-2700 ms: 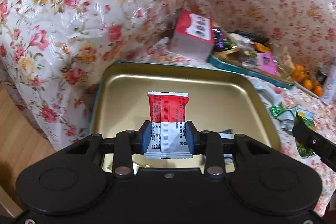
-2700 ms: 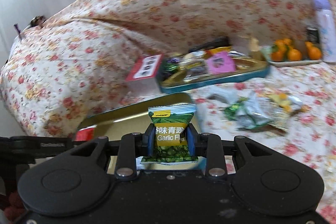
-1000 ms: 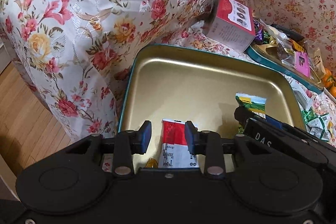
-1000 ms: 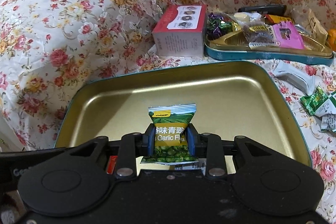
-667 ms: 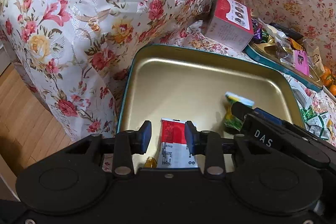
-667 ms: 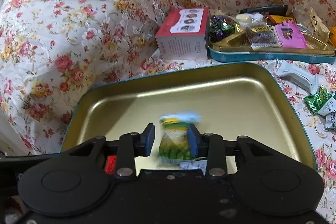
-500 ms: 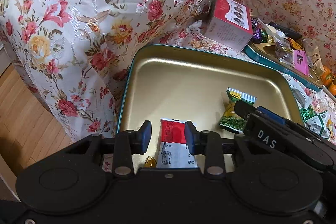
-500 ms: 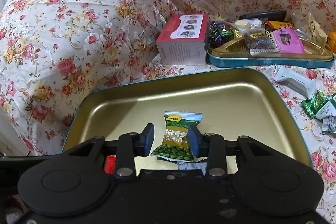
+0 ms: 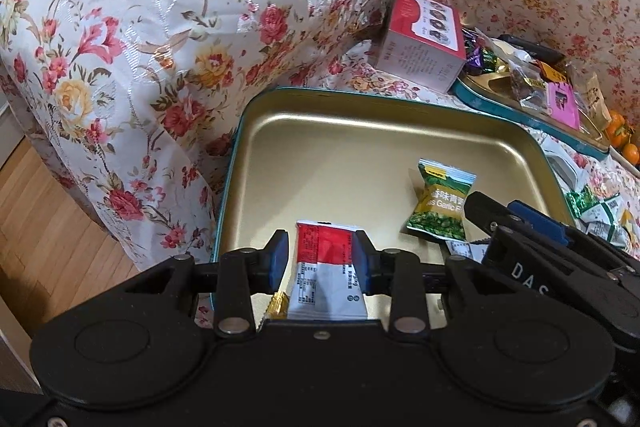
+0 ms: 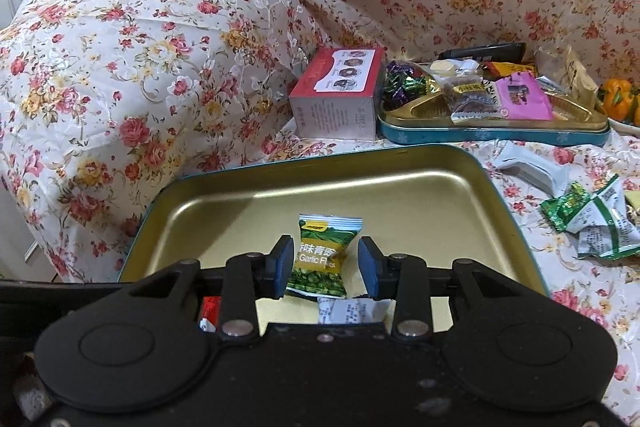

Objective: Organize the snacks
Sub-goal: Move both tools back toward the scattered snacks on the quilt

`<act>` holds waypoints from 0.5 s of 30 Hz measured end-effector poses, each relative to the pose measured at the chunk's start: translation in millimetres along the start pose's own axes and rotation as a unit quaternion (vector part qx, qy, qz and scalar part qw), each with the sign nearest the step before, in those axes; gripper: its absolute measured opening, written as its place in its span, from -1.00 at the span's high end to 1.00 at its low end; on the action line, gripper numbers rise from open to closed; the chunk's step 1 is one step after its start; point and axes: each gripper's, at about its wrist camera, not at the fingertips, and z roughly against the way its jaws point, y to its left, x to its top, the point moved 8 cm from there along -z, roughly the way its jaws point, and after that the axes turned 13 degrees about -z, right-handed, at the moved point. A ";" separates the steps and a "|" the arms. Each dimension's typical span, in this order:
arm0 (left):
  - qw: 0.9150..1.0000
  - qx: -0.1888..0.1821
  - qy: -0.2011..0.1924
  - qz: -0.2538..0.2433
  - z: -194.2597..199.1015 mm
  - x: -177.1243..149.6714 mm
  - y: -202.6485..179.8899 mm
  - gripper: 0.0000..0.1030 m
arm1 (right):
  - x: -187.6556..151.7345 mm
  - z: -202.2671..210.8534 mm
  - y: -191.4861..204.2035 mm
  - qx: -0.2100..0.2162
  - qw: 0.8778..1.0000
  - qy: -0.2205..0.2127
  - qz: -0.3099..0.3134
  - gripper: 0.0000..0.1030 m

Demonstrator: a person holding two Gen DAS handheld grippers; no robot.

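Both grippers spread: left gripper (image 9: 321,259) over red-white packet (image 9: 326,271), right gripper (image 10: 325,265) over green garlic-pea packet (image 10: 322,257), both lying loose in gold tin tray (image 10: 400,187).

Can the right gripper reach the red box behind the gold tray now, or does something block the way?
Probably yes. The right gripper is open and holds nothing, and only the gold tray lies low before the red box.

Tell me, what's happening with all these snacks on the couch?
A person holding two grippers is sorting snack packets into a gold tin tray. The right gripper has open jaws around a green pea packet lying in the tray. The left gripper, jaws also open, sits around a red-and-white packet there. More packets wait on the floral cover.
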 end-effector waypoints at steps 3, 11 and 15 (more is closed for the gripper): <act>1.000 0.003 -0.001 -0.007 2.0 -0.2 -2.7 0.18 | -1.0 7.1 -4.0 -0.001 1.000 -0.002 0.001 0.26; 0.999 0.007 -0.008 -0.031 7.5 -1.6 -14.5 0.18 | -4.5 25.6 -16.3 -0.004 1.000 -0.009 0.000 0.26; 0.999 0.006 -0.011 -0.049 10.0 -3.0 -24.9 0.18 | -7.1 37.4 -25.7 -0.006 1.000 -0.013 -0.002 0.26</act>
